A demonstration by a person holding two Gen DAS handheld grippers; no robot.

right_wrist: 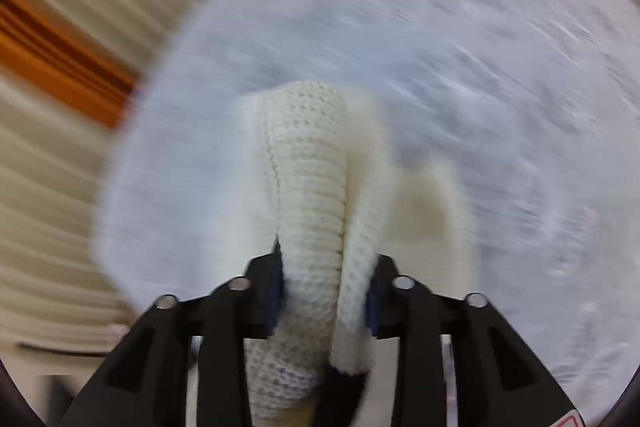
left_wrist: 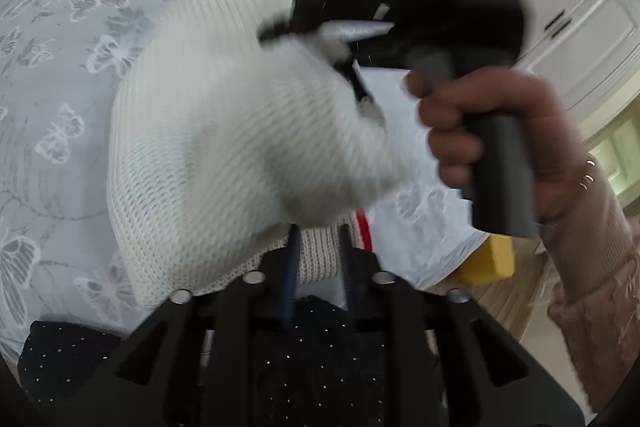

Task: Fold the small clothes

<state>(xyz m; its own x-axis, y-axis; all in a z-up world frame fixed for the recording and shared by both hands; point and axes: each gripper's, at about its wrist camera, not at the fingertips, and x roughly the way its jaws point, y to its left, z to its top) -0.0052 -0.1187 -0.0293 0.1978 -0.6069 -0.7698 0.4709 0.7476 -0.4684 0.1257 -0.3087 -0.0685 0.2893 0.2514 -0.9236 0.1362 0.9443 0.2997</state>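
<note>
Right wrist: right gripper (right_wrist: 326,291) clamped on bunched knit (right_wrist: 304,163), lifted above bed (right_wrist: 480,67). Left gripper (left_wrist: 320,267) pinches its hem. Soft, light, stretchy; grip edges, not the middle.

The left gripper (left_wrist: 320,247) and right gripper (right_wrist: 324,267) are matte black with silver round screw heads and dark blue finger pads, while behind the right one's jaws a bare hand (left_wrist: 492,131) wears a thin gold bracelet and fuzzy pink sleeve.
</note>
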